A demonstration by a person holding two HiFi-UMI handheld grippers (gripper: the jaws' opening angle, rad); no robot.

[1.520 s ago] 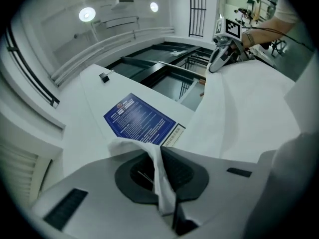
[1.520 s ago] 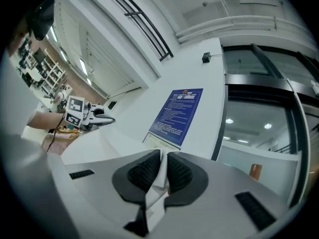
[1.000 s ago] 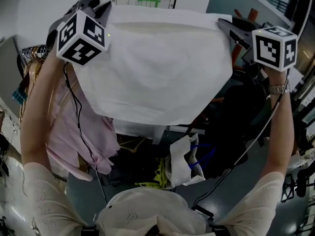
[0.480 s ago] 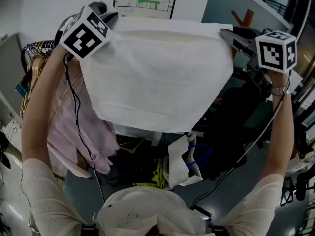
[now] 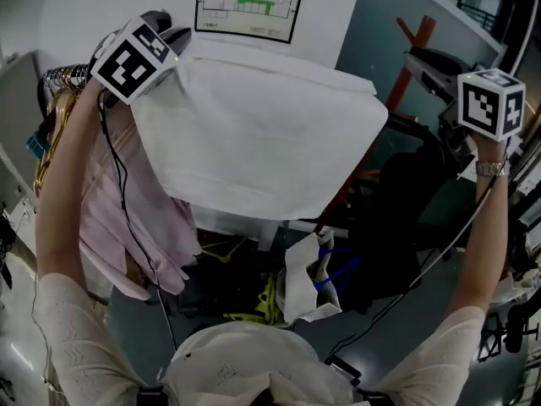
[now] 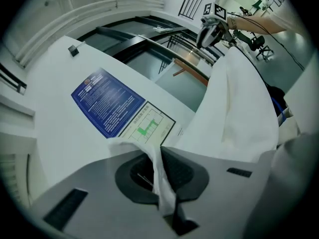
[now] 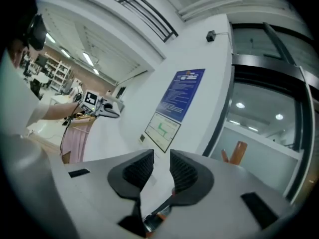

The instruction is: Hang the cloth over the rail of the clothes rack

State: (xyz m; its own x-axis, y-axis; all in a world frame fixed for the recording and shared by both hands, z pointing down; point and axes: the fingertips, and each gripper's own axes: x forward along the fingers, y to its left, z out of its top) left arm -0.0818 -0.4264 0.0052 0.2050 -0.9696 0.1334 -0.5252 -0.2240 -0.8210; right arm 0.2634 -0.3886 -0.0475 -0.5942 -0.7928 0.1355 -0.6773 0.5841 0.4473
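Observation:
A white cloth (image 5: 254,142) hangs spread out in front of me at head height. My left gripper (image 5: 180,35) is shut on its upper left corner; in the left gripper view a strip of the cloth (image 6: 162,176) runs pinched between the pads. My right gripper (image 5: 416,57) stands to the right of the cloth's free right corner (image 5: 372,91), apart from it. Its jaws (image 7: 161,158) are opening with nothing between them. The rack's rail (image 5: 59,81) shows at the far left with hangers on it; under the cloth it is hidden.
A pink garment (image 5: 127,218) hangs on the rack below my left arm. A white bag with blue handles (image 5: 308,277) and dark clutter lie on the floor below. A poster (image 5: 245,2) is on the wall behind; an orange post (image 5: 412,45) stands at right.
The right gripper has let go of the cloth's right corner and drawn away to the right. That corner has sagged down and to the left. The left gripper still holds its corner.

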